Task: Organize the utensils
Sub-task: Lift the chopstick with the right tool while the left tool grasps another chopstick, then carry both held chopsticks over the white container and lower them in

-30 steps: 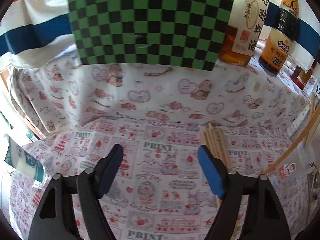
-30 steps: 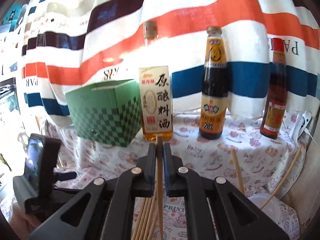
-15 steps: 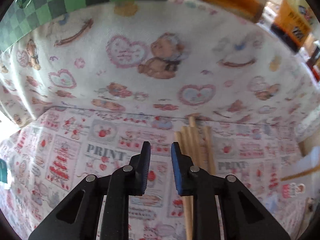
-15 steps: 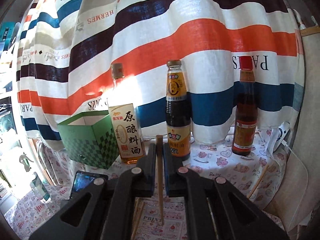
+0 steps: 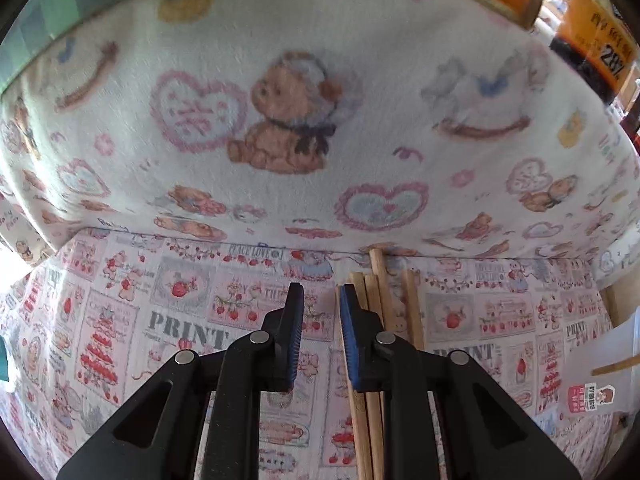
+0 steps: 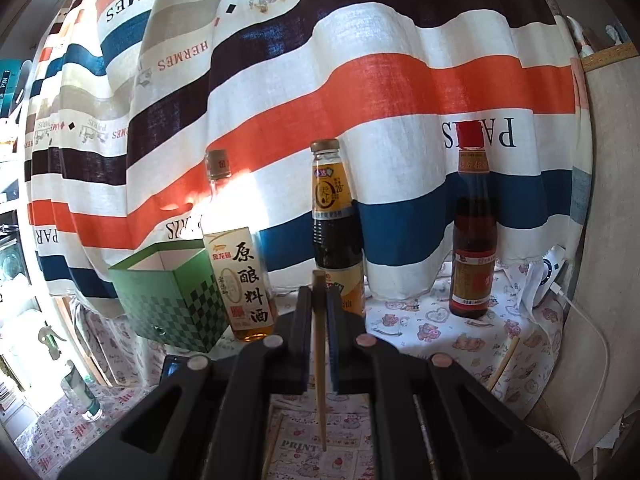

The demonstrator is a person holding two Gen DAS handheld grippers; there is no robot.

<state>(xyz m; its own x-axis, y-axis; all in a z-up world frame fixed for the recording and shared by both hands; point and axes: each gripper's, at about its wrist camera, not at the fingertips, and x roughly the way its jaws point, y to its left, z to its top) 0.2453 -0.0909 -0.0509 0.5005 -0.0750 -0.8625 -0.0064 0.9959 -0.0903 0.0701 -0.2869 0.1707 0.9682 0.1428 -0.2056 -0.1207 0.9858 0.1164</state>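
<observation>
In the left wrist view my left gripper (image 5: 320, 292) hangs low over the printed cloth, its jaws nearly closed with a narrow empty gap. A bundle of wooden chopsticks (image 5: 384, 304) lies just right of it, partly under the right finger. In the right wrist view my right gripper (image 6: 319, 300) is shut on one wooden chopstick (image 6: 319, 360), held upright above the table. The green checkered box (image 6: 172, 300) stands open-topped at the back left, on the raised shelf.
On the shelf stand a cooking wine bottle (image 6: 240, 272), a dark sauce bottle (image 6: 336, 232) and a red-capped bottle (image 6: 474, 240) before a striped curtain (image 6: 360, 80). More chopsticks (image 6: 504, 360) lie at the right. A small bottle (image 6: 80, 392) stands at the far left.
My left gripper has narrowed from wide open to nearly closed and dropped closer beside the chopstick bundle. My right gripper has risen with the single chopstick.
</observation>
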